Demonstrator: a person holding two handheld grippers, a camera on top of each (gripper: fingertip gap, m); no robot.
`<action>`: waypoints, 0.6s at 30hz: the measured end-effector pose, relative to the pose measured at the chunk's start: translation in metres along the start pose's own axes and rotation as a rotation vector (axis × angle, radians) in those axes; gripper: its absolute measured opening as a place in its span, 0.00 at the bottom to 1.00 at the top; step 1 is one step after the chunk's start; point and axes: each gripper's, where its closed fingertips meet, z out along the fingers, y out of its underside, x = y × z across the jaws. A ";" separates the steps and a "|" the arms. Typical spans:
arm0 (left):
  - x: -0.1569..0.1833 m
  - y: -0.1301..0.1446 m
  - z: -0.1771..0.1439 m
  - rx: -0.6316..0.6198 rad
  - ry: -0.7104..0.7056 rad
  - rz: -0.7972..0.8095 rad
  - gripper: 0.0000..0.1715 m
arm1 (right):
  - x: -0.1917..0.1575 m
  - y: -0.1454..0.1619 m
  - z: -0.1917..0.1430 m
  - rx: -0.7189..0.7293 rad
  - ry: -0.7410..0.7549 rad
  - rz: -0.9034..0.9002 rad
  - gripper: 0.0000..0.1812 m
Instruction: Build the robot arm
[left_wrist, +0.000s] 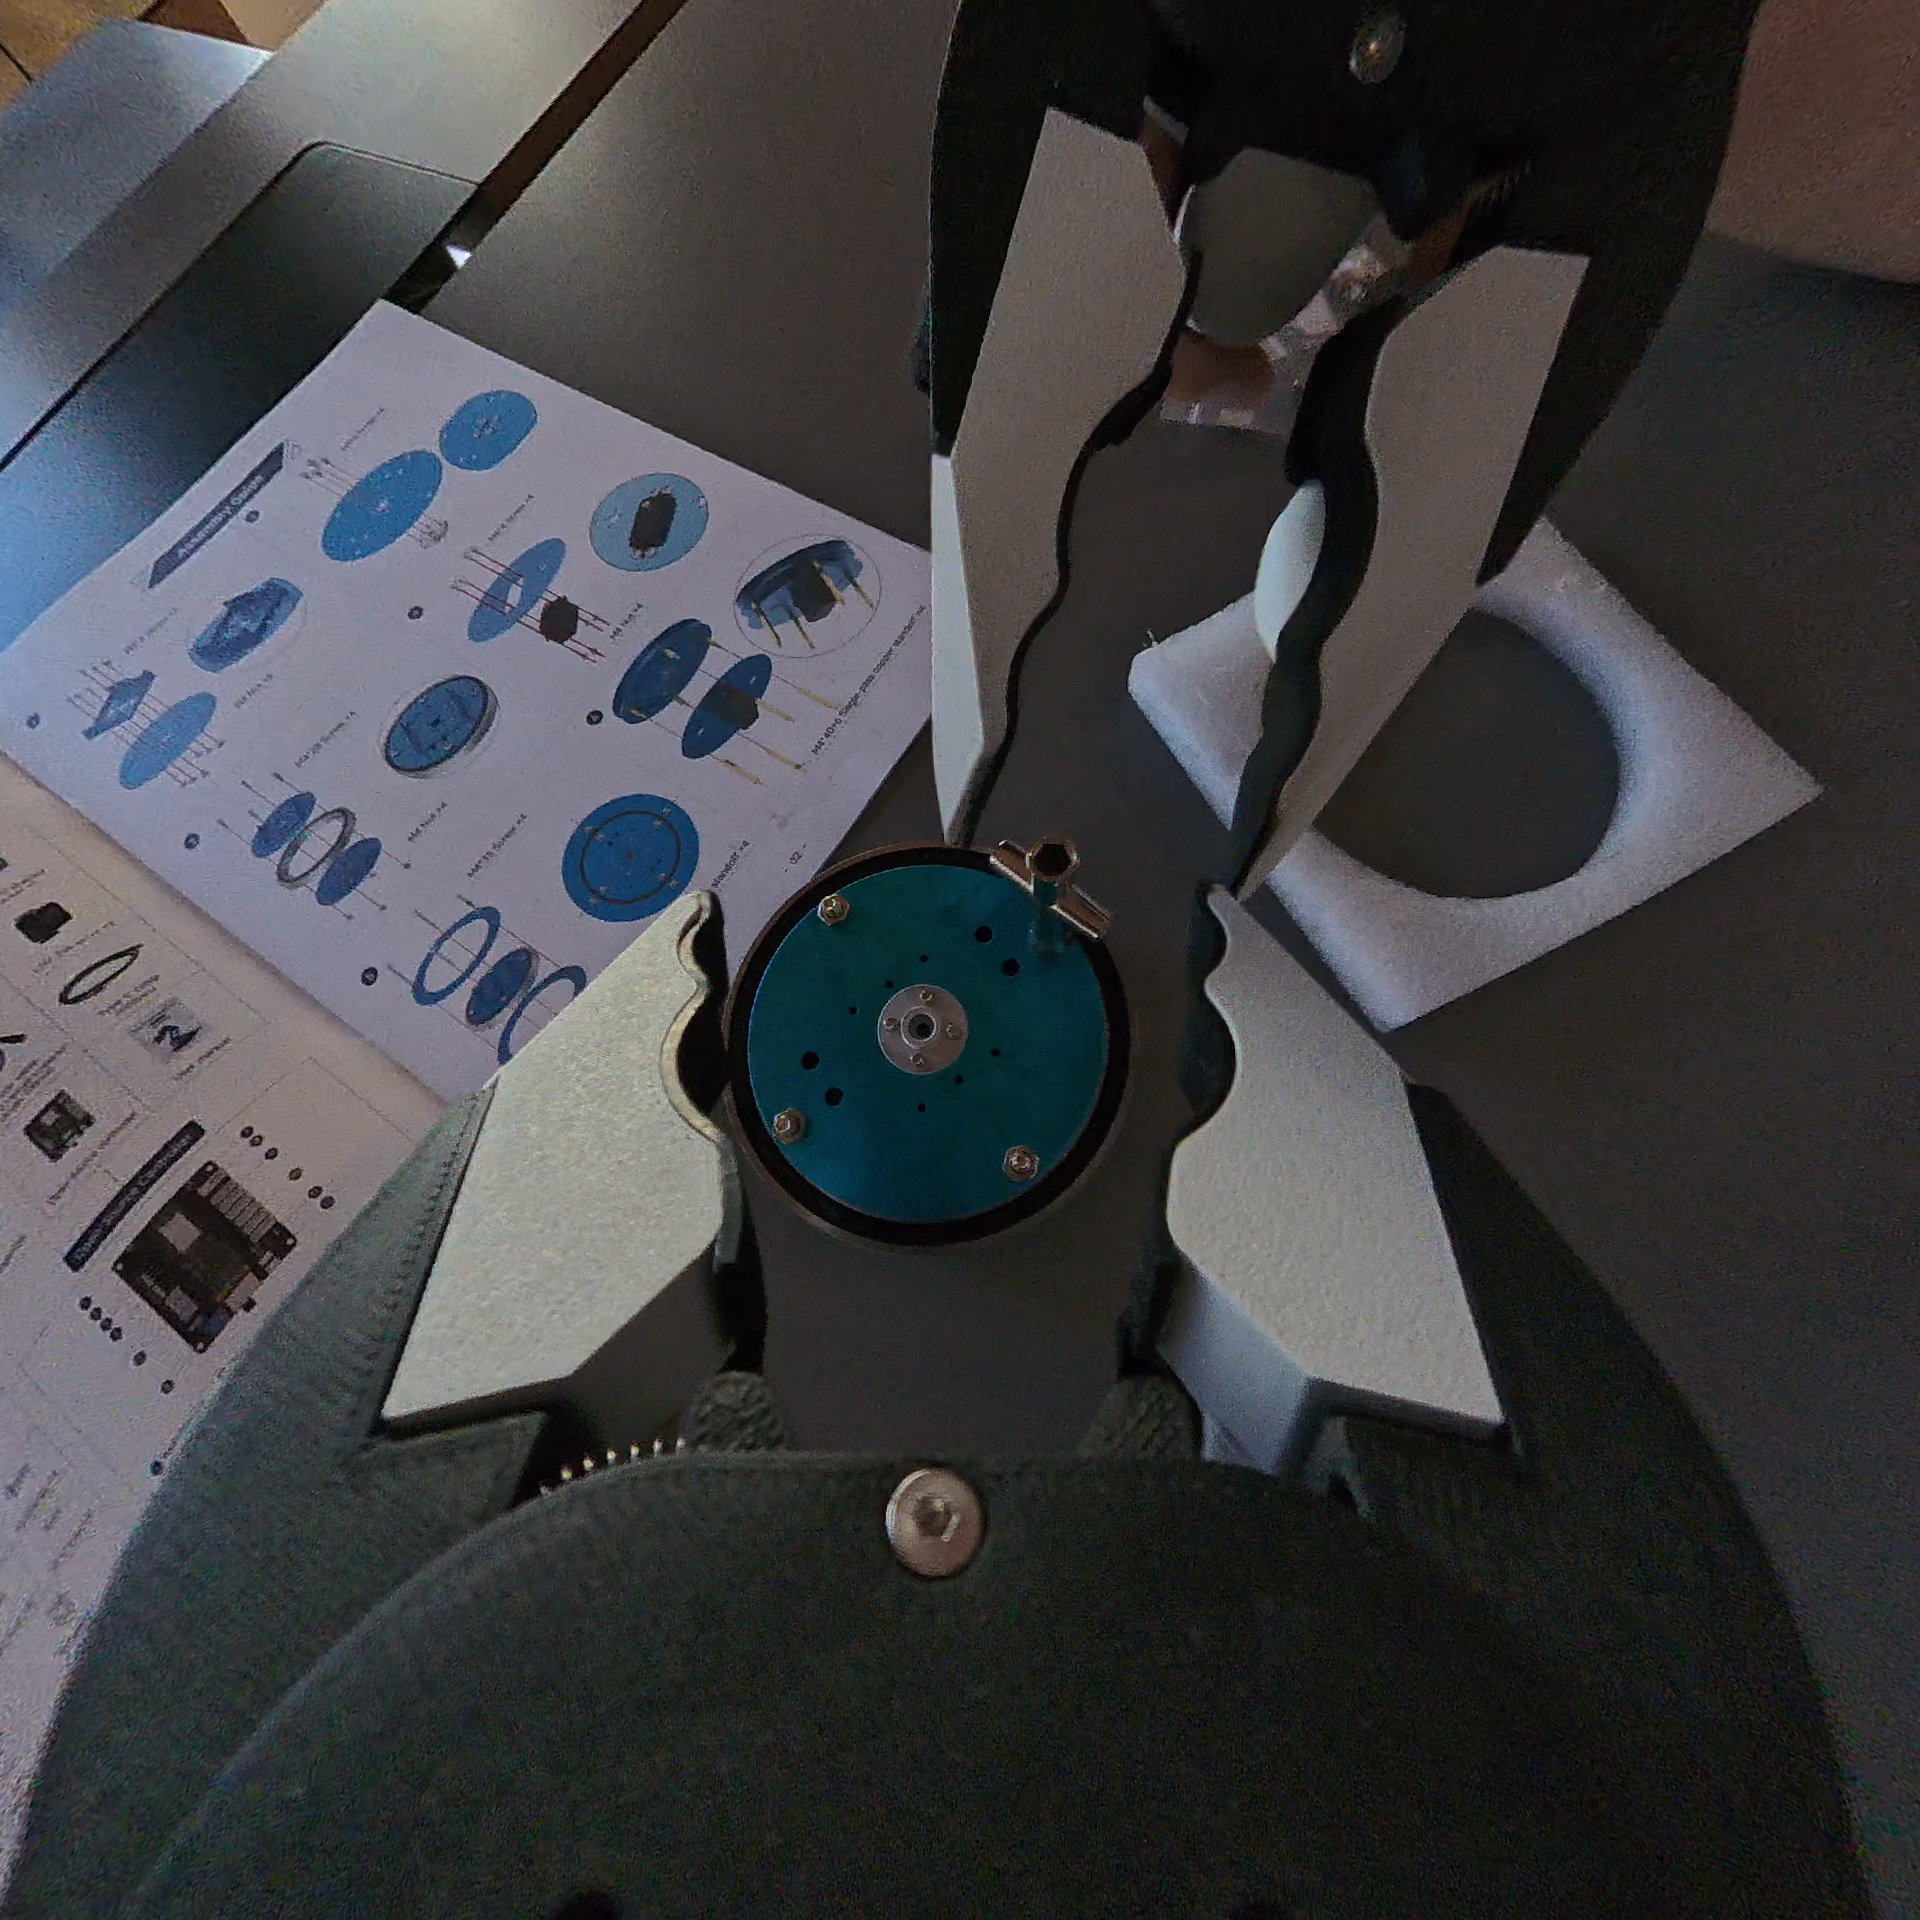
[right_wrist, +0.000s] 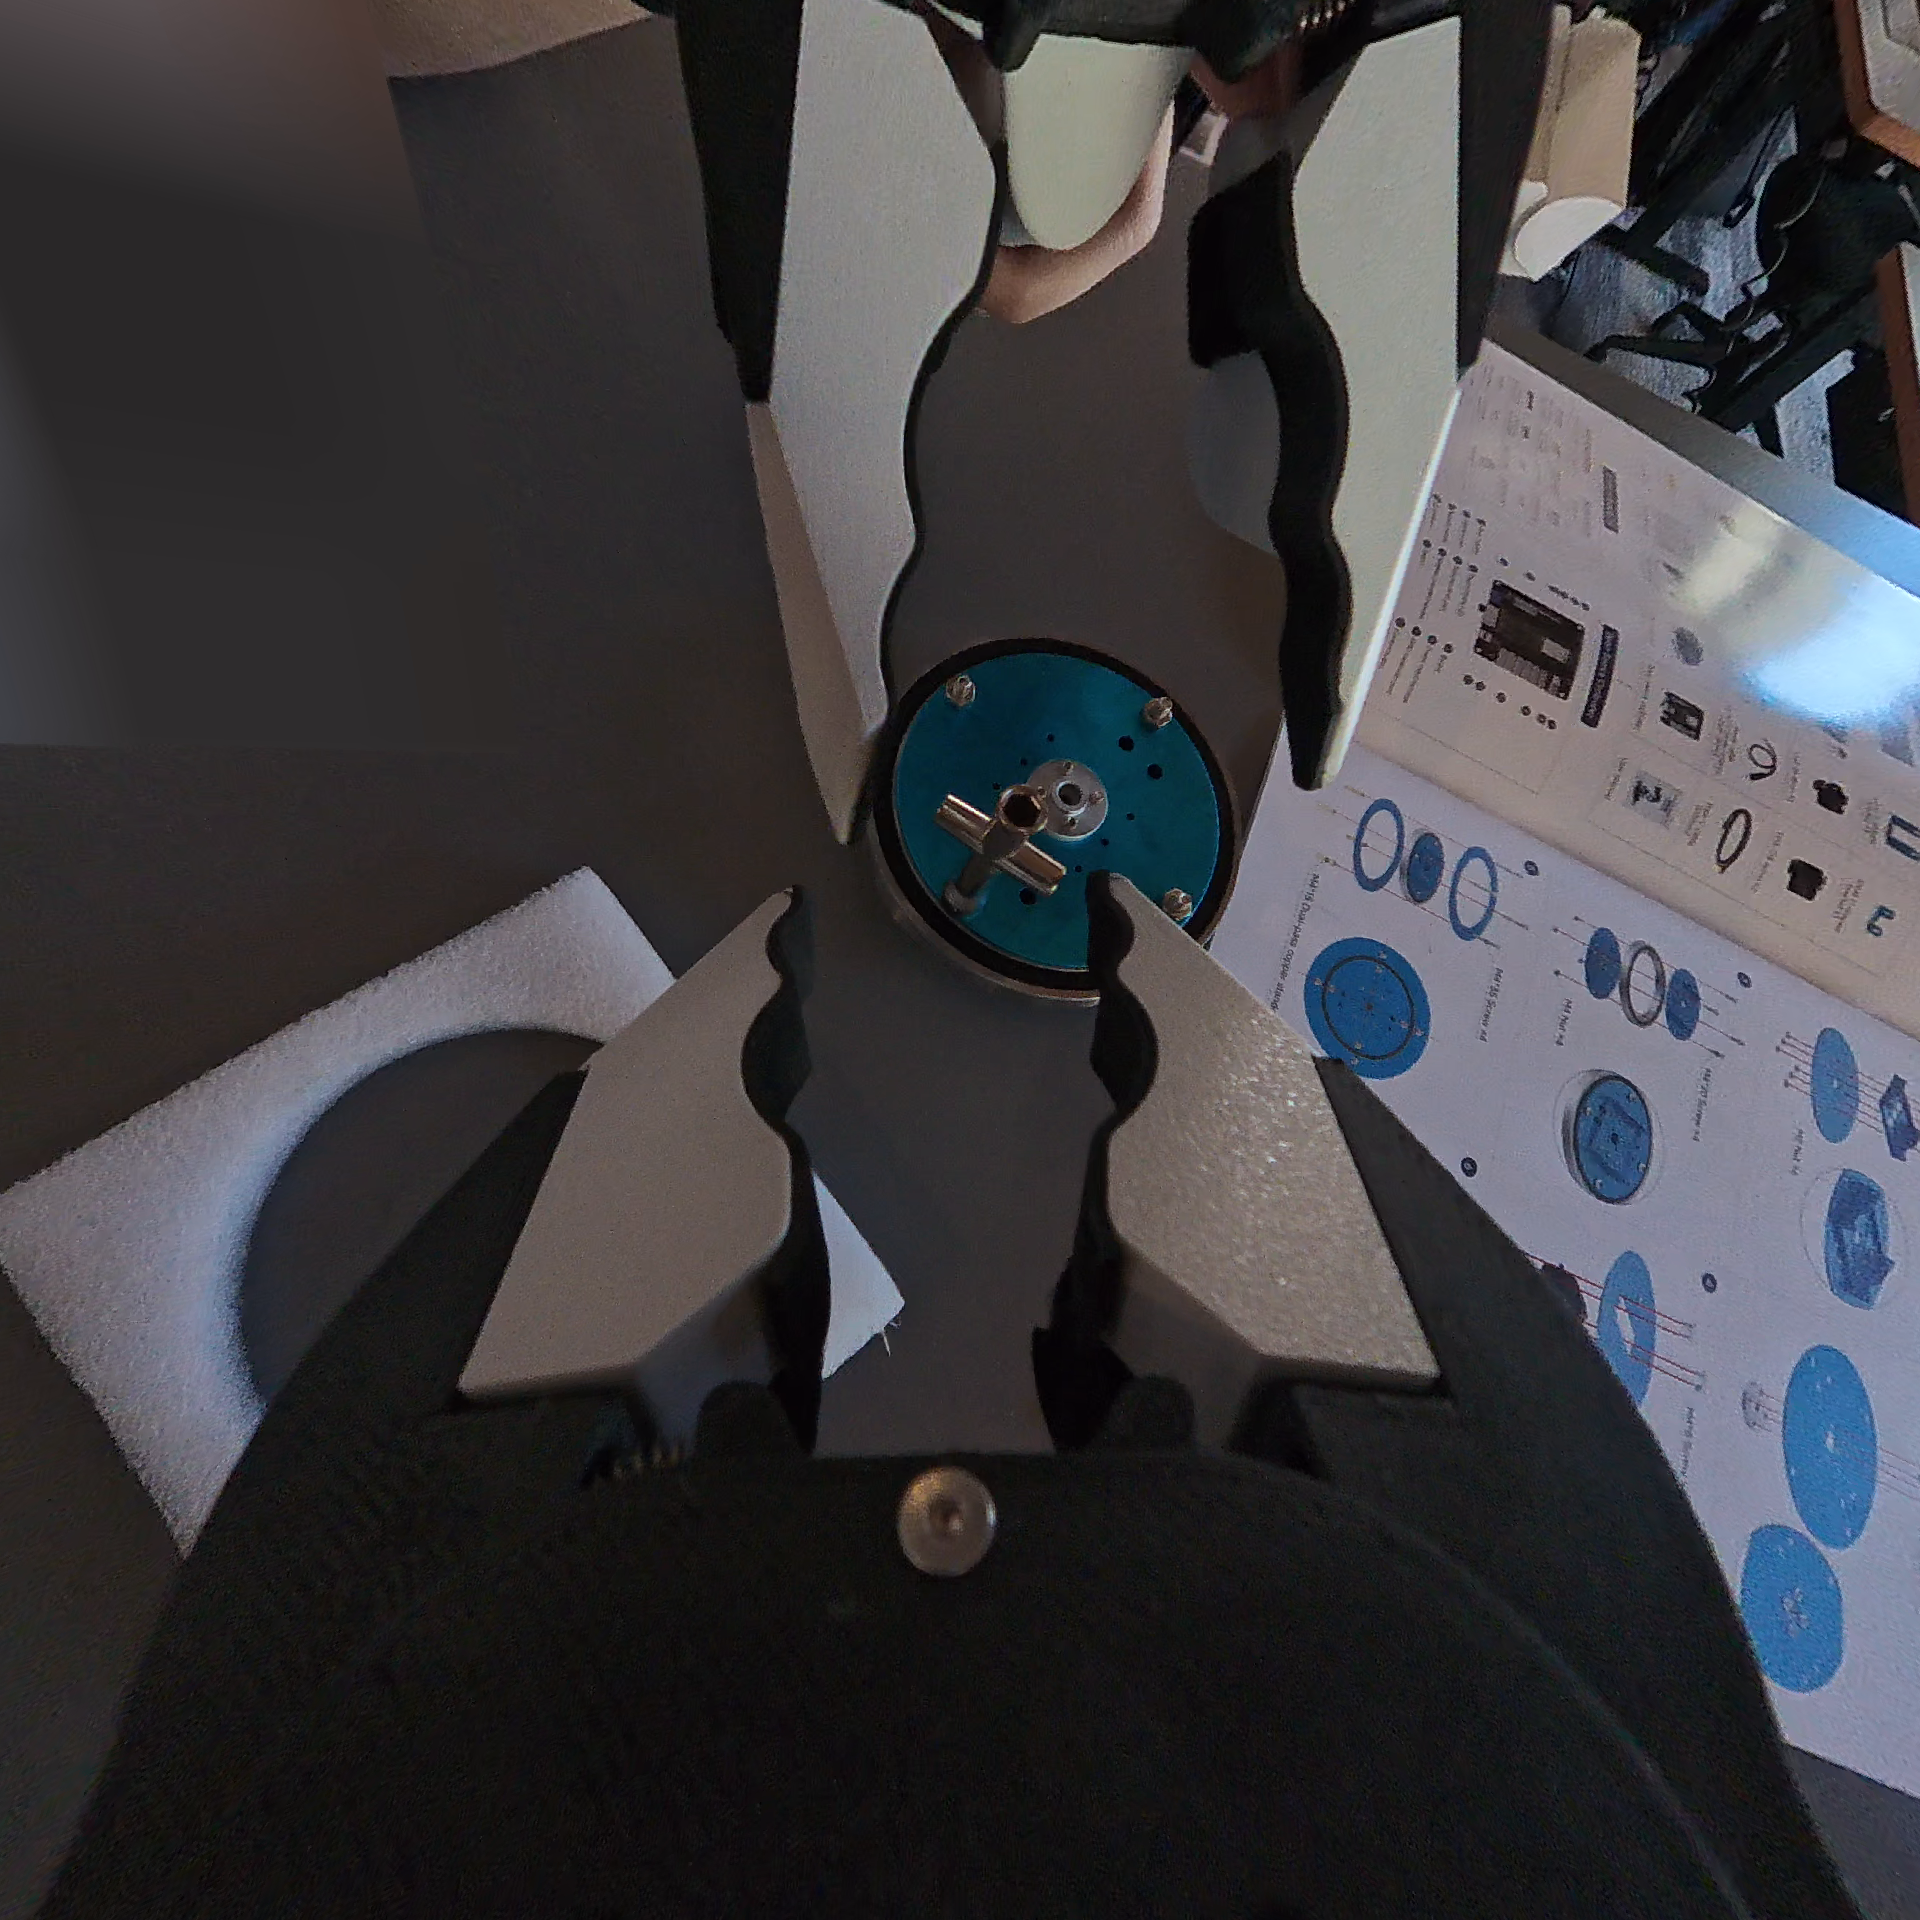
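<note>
The disc (left_wrist: 928, 1042) lies on the table (left_wrist: 727, 260) between the two grippers, which face each other across it. A small cross wrench (left_wrist: 1049, 883) stands on the disc near its rim. In the left wrist view the printed sheets (left_wrist: 499, 665) lie left of the disc and the foam block (left_wrist: 1704, 790) right of it, behind the right gripper (left_wrist: 1101, 862).

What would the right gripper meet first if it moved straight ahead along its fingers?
Probably the small cross-shaped socket wrench standing on the blue round plate, just beyond the open right gripper. Depth is unclear, so it might reach the plate first.
</note>
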 end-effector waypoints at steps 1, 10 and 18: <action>-0.002 0.002 0.001 -0.015 -0.017 0.010 0.51 | -0.001 0.001 0.001 -0.008 -0.002 -0.003 0.29; -0.015 0.012 0.000 -0.044 -0.054 -0.001 0.47 | -0.005 0.002 -0.004 -0.019 -0.007 0.000 0.25; -0.014 0.012 -0.004 -0.035 -0.038 0.006 0.46 | -0.002 0.001 -0.007 -0.010 0.012 0.009 0.22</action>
